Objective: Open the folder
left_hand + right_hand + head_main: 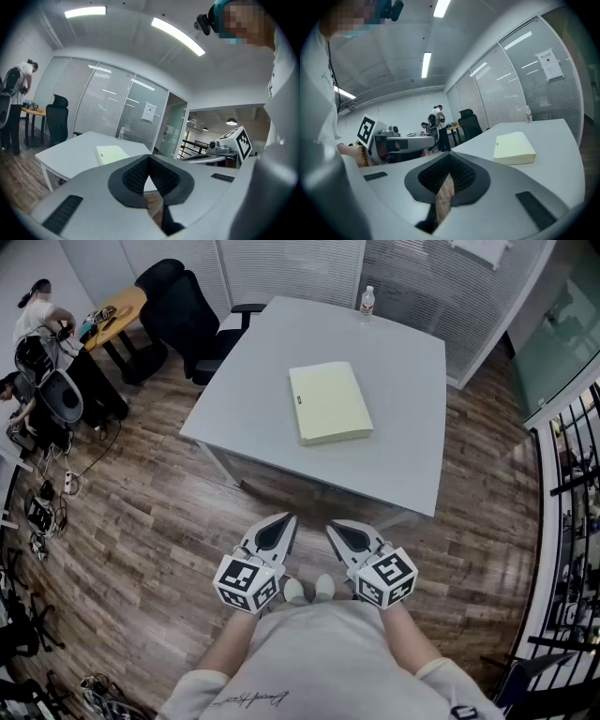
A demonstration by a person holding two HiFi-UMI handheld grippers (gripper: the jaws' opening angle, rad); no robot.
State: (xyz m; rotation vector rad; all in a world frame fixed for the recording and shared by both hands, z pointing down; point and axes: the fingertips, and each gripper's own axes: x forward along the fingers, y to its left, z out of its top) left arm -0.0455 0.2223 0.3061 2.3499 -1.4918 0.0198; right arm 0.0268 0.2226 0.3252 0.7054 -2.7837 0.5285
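Note:
A pale yellow folder (328, 401) lies closed and flat near the middle of the light grey table (281, 427). Both grippers are held close to my body, over the wooden floor and short of the table's near edge. In the head view my left gripper (278, 527) and right gripper (341, 532) sit side by side, each with its jaws together and nothing between them. The left gripper view has the folder (111, 153) beyond the closed jaw tips (149, 157). From the right gripper (449, 157) the folder (514, 147) lies ahead to the right.
A water bottle (367, 300) stands at the table's far edge. A black office chair (187, 310) sits at the table's far left corner. People work at a desk (112, 310) at the left, with cables on the floor. A black railing (572, 521) runs along the right.

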